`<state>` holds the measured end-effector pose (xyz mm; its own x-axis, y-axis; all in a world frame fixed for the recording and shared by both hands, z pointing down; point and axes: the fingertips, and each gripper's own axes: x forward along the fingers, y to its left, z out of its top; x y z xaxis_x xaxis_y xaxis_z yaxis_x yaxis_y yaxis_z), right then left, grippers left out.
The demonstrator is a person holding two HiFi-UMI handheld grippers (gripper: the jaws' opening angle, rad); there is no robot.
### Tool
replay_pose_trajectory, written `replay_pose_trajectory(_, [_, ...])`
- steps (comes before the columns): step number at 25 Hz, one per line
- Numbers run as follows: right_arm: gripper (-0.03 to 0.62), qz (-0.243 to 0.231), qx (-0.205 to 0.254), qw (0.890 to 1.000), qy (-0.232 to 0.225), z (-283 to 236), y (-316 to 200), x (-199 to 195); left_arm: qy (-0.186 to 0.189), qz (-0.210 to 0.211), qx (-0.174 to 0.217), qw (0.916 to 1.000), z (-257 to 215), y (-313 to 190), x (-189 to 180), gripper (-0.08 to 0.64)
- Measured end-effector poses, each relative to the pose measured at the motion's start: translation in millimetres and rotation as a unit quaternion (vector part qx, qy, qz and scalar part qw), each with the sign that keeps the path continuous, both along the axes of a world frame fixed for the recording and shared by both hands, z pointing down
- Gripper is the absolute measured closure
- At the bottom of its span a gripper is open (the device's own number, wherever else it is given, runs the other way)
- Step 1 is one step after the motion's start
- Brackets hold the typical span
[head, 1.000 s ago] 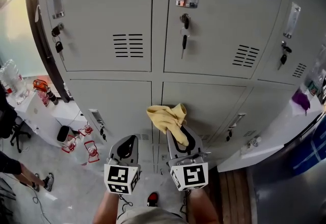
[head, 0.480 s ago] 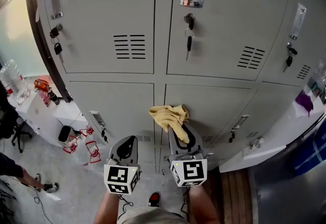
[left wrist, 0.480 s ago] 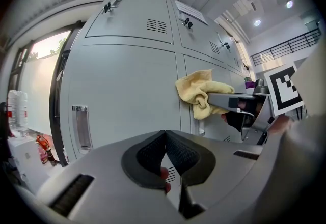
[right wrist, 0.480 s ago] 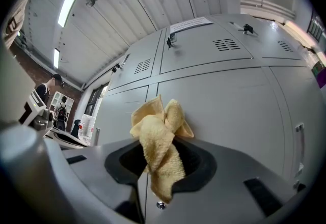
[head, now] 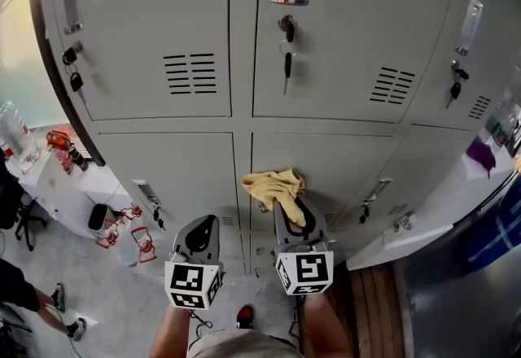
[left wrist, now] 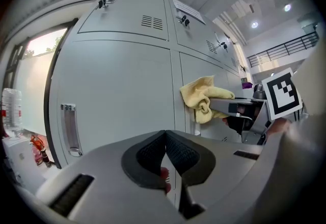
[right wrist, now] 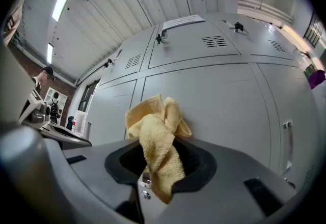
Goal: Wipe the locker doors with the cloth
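Observation:
Grey locker doors (head: 326,39) fill the head view in two rows. A bunched yellow cloth (head: 275,188) (right wrist: 155,139) is clamped in my right gripper (head: 295,214), which is shut on it; the cloth lies against or just short of the lower middle locker door (head: 326,165), near its left edge. From the left gripper view the cloth (left wrist: 201,96) shows at the right, beside that door. My left gripper (head: 200,236) (left wrist: 165,154) hangs lower and to the left, shut and empty, pointing at the lower left door (left wrist: 117,90).
Keys (head: 286,55) hang from the upper door locks. A white table (head: 65,177) with bottles and red items stands at the left. A white ledge (head: 423,226) runs along the lower right. A person's legs (head: 32,291) are on the floor at the far left.
The view has drifted a little against the lockers. My right gripper with the cloth has shifted slightly right and down; the left gripper has barely moved.

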<state>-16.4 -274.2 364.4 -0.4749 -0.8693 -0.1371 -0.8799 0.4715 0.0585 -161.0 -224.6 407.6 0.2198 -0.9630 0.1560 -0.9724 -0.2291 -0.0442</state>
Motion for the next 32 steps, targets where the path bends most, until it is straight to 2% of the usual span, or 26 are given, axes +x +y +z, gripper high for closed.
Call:
replay_pose_trajectory(16, [0.465, 0.073, -0.013, 0.997, 0.020, 13.6, -11.7, 62.6, 0.001, 0.044, -0.002, 0.9990, 2.4, -13.8, 33.2, 0.537])
replay_pose_trajectory(32, [0.465, 0.152, -0.014, 0.988, 0.027, 13.2, -22.6, 132.9, 0.000, 0.076, 0.003, 0.9971, 2.8, -20.1, 51.8, 0.537])
